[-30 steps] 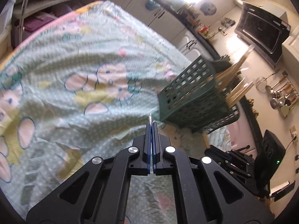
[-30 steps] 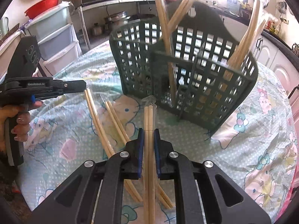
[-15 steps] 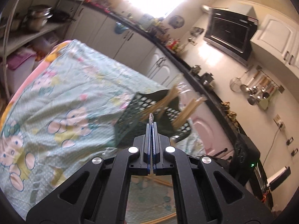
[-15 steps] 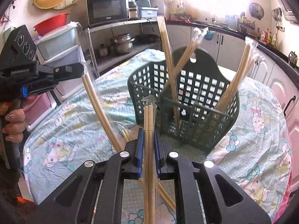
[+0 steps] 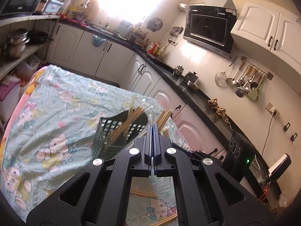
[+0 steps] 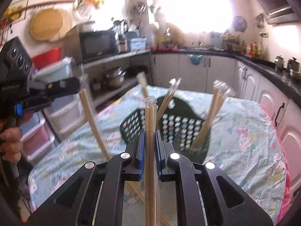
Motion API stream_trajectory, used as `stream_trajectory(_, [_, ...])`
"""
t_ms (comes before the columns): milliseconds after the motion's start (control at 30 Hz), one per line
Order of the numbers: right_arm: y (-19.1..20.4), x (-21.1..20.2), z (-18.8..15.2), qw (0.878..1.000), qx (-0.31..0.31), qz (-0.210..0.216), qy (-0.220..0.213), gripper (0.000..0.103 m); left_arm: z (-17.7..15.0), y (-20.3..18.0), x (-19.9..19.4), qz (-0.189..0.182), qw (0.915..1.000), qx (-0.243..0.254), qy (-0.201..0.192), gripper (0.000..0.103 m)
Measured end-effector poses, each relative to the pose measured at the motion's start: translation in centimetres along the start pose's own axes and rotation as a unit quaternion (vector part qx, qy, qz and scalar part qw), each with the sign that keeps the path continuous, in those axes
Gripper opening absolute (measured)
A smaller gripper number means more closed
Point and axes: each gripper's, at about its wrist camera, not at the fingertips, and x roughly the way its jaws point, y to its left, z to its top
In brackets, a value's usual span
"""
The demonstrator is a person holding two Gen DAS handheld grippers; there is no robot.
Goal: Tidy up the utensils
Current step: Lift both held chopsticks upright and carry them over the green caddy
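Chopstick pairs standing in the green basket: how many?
3 in the basket: a left pair, a middle pair, a right pair. Blur and the held pair may hide more.

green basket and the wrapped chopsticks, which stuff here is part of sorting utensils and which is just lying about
Part of the job:
- green basket
- wrapped chopsticks clamped in the right gripper
- wrapped chopsticks hanging from the left gripper by the wrapper
- loose chopsticks on the tablecloth

Just lying about:
- microwave
- red basin
- hanging ladles
- steel pot
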Motion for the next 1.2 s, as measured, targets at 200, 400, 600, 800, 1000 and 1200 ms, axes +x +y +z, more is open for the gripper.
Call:
stream_trajectory(200, [-1.2,-1.1,1.7,0.998,0.001,-0.02,-0.053,0.011,1.7,-1.6,0.2,-0.003,0.9997,0.022,-0.006,0.0])
stream_trajectory(400, [-2.0,-1.9,3.2,0.995,0.008,-0.035,-0.094,0.011,3.1,-3.2,0.5,-0.008,0.9989,0.045,-0.009,0.0])
stream_trajectory(600, [-2.6,-2.1,4.0,0.992,0.014,-0.048,-0.113,0.011,4.6,-4.4,0.6,-0.005,0.9976,0.066,-0.018,0.0])
stream_trajectory(800, [-2.9,-1.8,5.7,0.989,0.014,-0.053,-0.136,0.011,6.4,-5.3,0.6,0.002,0.9962,0.081,-0.032,0.0])
stream_trajectory(1000, [-3.3,-1.8,7.9,0.983,0.021,-0.054,-0.172,0.011,8.1,-5.7,0.8,0.012,0.995,0.089,-0.044,0.0])
stream_trajectory(1200, [-3.4,-1.5,9.9,0.976,0.018,-0.059,-0.207,0.011,9.3,-5.5,1.3,0.018,0.9942,0.092,-0.053,0.0])
